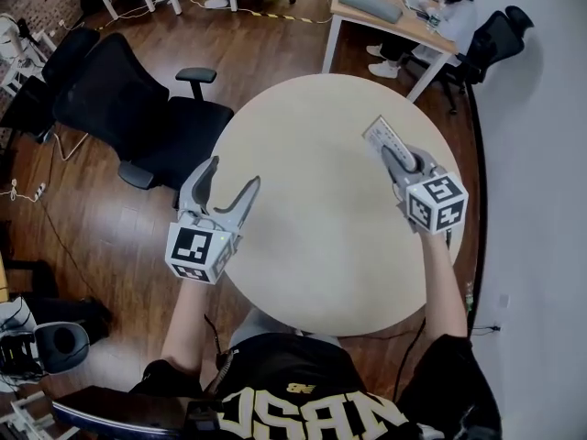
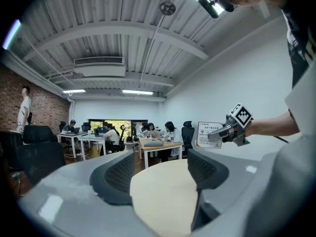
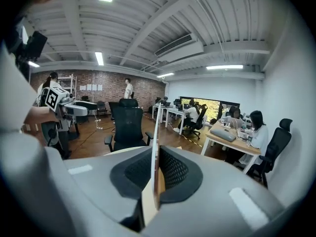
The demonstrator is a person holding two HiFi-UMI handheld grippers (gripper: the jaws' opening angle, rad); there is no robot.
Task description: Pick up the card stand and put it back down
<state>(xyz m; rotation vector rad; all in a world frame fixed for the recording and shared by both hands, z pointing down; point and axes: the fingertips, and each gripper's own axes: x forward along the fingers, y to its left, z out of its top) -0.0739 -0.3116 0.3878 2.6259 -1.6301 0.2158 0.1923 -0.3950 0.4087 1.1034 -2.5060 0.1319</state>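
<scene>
Right tool (image 1: pixel 393 159) clamped tight on the card stand (image 1: pixel 378 134).
It hangs over the right side of the round bench (image 1: pixel 321 236), print too small to read; left tool (image 1: pixel 231 174) spread wide, nothing between its jaws.

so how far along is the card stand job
Pick-up looks done: the right gripper is shut on the card stand, which looks clear of the round table. In hand: holding it aloft. Still to do: set it on the table and let go. The left gripper is open and empty.
</scene>
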